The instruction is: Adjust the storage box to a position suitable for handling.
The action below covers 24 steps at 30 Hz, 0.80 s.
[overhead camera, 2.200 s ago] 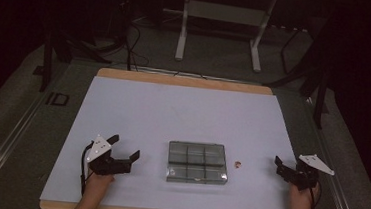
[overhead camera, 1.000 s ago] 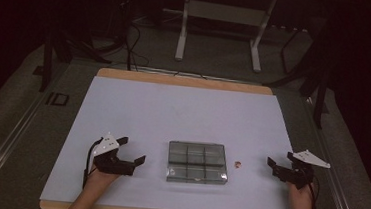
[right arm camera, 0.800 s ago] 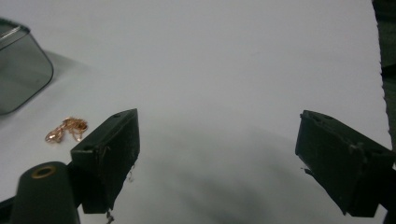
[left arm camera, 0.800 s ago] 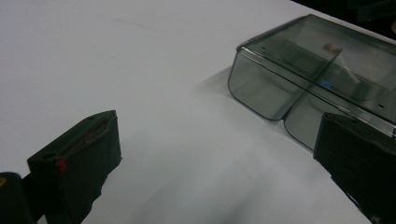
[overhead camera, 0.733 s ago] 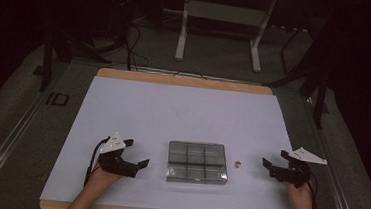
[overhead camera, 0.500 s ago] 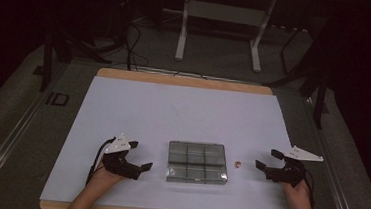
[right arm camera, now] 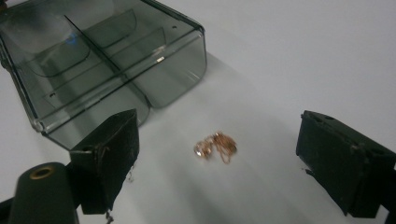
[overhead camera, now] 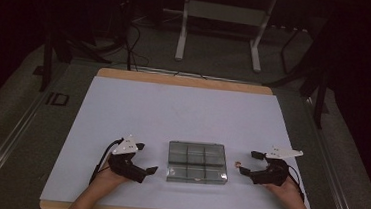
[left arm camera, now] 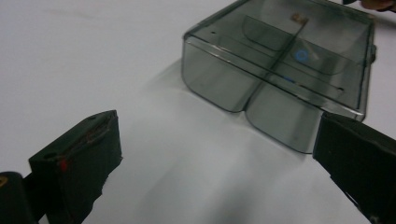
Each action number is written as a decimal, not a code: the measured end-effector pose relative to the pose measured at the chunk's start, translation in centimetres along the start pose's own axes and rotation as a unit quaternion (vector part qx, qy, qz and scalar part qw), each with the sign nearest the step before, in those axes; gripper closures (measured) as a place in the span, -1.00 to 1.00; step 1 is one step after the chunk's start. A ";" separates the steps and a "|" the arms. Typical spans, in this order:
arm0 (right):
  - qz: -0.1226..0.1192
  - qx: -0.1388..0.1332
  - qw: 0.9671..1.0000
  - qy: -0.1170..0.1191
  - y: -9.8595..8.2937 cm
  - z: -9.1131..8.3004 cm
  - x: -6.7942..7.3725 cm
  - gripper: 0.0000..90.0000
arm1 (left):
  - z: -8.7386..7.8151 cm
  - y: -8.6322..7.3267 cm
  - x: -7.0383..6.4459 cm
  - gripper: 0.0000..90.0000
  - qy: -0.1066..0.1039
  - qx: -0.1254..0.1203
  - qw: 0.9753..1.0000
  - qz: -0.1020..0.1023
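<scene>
Table: I see a table with a white top and a wooden edge at 12 and 6 o'clock.
Box: a smoky clear box with divided compartments lies flat on it, toward 6 o'clock from the table's middle.
Chain: a small gold chain lies bunched on the white top, just beside the box at its 3 o'clock side, not touching it.
</scene>
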State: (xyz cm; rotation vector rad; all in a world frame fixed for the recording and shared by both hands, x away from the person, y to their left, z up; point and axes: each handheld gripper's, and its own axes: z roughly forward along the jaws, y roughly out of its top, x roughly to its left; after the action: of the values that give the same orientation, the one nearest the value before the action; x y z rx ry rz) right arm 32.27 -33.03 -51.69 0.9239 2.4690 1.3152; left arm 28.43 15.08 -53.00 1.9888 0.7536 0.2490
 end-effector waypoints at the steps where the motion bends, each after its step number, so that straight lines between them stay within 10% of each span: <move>1: -0.002 -0.002 1.000 0.001 0.1 0.2 0.1 -0.70 | 0.1 0.1 -0.1 -0.96 -0.005 0.001 1.000 0.001; 15: -0.060 0.011 0.996 0.065 0.3 1.6 1.3 0.10 | 1.5 0.5 -0.7 -0.52 -0.027 0.039 0.998 0.030; 24: -0.081 0.036 0.991 0.099 0.1 2.5 1.8 0.75 | 2.1 0.4 -1.4 0.34 -0.047 0.058 0.996 0.053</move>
State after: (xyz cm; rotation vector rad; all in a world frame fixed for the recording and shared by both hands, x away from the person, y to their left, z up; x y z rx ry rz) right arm 31.97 -30.17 -52.92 0.6164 2.6910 1.3300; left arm 28.48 12.56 -53.56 2.1383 0.6164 0.1766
